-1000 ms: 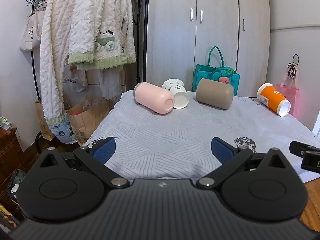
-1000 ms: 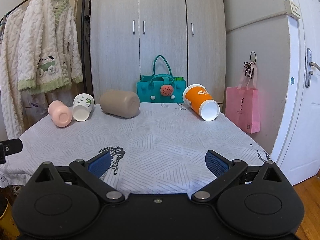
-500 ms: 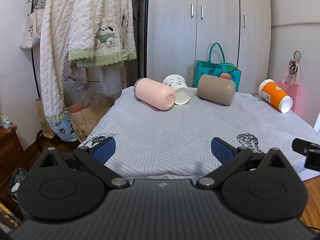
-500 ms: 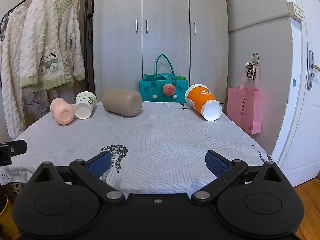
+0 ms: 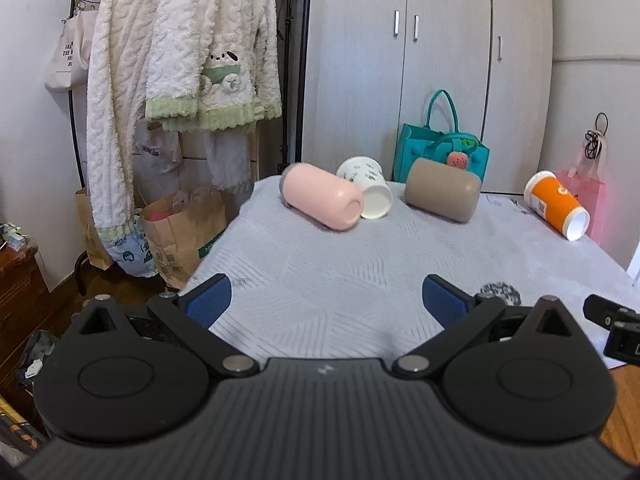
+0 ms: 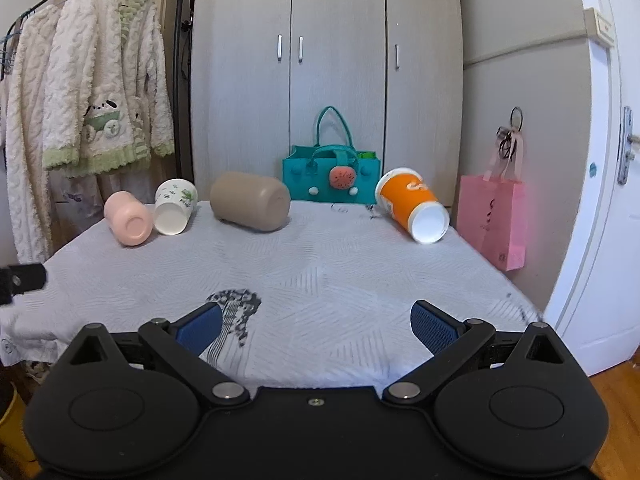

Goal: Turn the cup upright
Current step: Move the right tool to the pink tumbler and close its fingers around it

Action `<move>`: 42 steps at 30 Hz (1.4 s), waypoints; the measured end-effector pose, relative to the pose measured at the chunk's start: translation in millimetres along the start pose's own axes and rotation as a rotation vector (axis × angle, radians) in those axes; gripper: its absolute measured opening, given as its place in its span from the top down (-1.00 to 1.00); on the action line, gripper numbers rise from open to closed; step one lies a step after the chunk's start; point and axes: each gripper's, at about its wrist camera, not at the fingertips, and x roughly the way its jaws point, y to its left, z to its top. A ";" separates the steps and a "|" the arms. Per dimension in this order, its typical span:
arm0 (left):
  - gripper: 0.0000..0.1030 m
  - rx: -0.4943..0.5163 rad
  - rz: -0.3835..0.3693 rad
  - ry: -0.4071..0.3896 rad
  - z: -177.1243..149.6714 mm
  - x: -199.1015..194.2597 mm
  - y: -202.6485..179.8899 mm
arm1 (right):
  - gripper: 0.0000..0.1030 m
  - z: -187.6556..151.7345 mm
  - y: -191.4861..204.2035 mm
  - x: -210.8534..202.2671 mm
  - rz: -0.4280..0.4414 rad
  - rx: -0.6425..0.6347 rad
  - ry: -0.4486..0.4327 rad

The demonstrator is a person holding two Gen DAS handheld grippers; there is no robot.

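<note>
Seen from the left wrist, the left gripper point(image 5: 326, 296) hangs empty, jaws wide, over the near edge of the table point(image 5: 340, 264) — a pink cup point(image 5: 320, 197), white cup point(image 5: 370, 192), tan cup point(image 5: 442, 195) and orange cup point(image 5: 556, 210) lie tipped along its far edge. From the right wrist, the right gripper point(image 6: 316, 326) — also spread and empty — faces that table point(image 6: 320, 276), with the orange cup point(image 6: 412, 205) at its far right corner.

My left gripper point(image 5: 326, 296) is matte black: a ribbed housing carrying a small pale logo, two round discs with triangular cut-outs beside them, silver pivot screws, angled black links, and blue pads point(image 5: 208, 299). My right gripper point(image 6: 316, 322) matches it, though its housing is smooth with one centre screw.
</note>
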 end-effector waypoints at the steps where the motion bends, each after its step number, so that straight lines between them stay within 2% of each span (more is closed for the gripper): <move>1: -1.00 -0.005 -0.004 0.011 5.0 1.0 3.6 | -0.98 3.4 0.5 -0.3 0.001 -0.006 -0.004; 4: -1.00 -0.025 -0.016 0.033 20.7 4.8 16.2 | -0.98 20.1 3.5 -1.2 0.074 -0.030 -0.021; 11: -1.00 -0.014 0.048 0.005 52.1 23.6 40.6 | -0.98 79.9 23.8 10.7 0.448 -0.148 0.019; 14: -1.00 -0.048 0.034 0.012 62.4 32.3 53.4 | -0.98 112.5 41.1 38.5 0.628 -0.199 0.123; 17: -1.00 -0.118 -0.007 0.033 70.8 41.5 66.8 | -0.98 136.1 57.6 71.4 0.720 -0.215 0.201; 21: -1.00 -0.201 -0.032 0.043 81.7 53.3 83.4 | -0.95 159.4 80.5 108.2 0.755 -0.290 0.264; 25: -1.00 -0.222 -0.036 0.058 90.2 69.2 92.0 | -0.85 175.0 108.9 138.4 0.807 -0.334 0.324; 28: -1.00 -0.229 -0.031 0.078 92.8 82.0 95.4 | -0.83 177.8 140.7 156.8 0.817 -0.415 0.347; 34: -0.98 -0.282 -0.064 0.146 96.5 116.2 107.3 | -0.55 172.5 188.8 191.7 0.775 -0.566 0.389; 38: -0.94 -0.271 -0.081 0.190 97.5 137.8 110.3 | -0.48 170.1 198.0 208.5 0.738 -0.626 0.373; 42: -0.94 -0.293 -0.101 0.214 95.4 150.0 115.3 | -0.35 165.6 206.8 224.7 0.726 -0.651 0.402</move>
